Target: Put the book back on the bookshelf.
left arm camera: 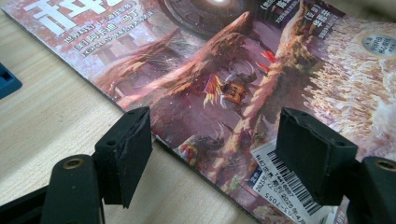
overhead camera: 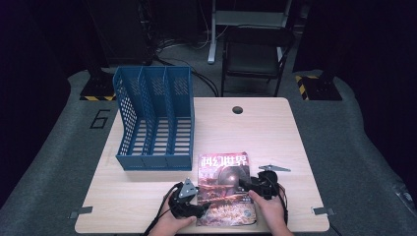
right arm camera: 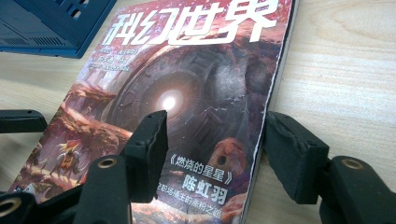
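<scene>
Flat between two open grippers, a glossy magazine (overhead camera: 225,189) (reddish cover art, white title, barcode sticker).

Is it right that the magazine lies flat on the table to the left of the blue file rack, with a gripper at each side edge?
Not quite: the high view shows the magazine lying right of the blue file rack and nearer the person; the rest holds.

Magazine (overhead camera: 225,189) lies on table (overhead camera: 275,128), before the file rack (overhead camera: 155,118).
</scene>
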`<state>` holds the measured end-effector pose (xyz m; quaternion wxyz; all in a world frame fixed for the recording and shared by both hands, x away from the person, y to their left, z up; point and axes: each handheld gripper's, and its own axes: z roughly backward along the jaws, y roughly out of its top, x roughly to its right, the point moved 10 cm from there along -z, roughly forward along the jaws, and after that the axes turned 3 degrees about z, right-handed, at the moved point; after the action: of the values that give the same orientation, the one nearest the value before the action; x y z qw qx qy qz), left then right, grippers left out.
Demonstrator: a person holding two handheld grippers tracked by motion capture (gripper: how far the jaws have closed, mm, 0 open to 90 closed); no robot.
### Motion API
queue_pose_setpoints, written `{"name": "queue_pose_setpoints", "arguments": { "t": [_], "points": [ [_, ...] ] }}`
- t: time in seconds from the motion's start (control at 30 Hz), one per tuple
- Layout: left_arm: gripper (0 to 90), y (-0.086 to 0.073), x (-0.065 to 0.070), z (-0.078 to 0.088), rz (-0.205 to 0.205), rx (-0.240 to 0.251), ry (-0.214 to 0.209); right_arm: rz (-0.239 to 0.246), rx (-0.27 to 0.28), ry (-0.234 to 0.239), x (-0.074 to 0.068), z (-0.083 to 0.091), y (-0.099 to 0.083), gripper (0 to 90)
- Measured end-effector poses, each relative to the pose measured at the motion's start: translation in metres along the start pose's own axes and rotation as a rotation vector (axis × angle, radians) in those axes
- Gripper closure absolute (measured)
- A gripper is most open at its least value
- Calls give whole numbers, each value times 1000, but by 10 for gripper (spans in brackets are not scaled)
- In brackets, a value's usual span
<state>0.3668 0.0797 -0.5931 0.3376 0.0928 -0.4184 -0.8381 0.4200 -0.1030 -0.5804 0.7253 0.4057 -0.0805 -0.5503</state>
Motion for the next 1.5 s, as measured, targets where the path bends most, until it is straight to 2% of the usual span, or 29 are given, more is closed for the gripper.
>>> {"name": "queue_pose_setpoints", "arguments": {
  "t": [0.53, 0.7, 0.93, 1.17, 1.37, 1.5],
  "points": [
    [266, 0, 0, 0, 0, 0, -1, -23, 27, 35, -3, 7, 5, 405],
    [266, 0, 0, 0, 1, 1, 0, -12, 43, 51, -5, 10, 8, 411],
    [266, 0, 0, 0, 1, 1, 0, -19, 76, 84, -10, 16, 13, 430],
    [266, 0, 0, 0, -1, 0, -1, -15, 131, 161, -24, 25, 22, 449],
    [266, 0, 0, 0, -1, 0, 0, -3, 132, 176, -29, 25, 23, 449],
    [266, 0, 0, 0, 0, 0, 0, -5, 119, 168, -25, 23, 23, 448]
  ]
}}
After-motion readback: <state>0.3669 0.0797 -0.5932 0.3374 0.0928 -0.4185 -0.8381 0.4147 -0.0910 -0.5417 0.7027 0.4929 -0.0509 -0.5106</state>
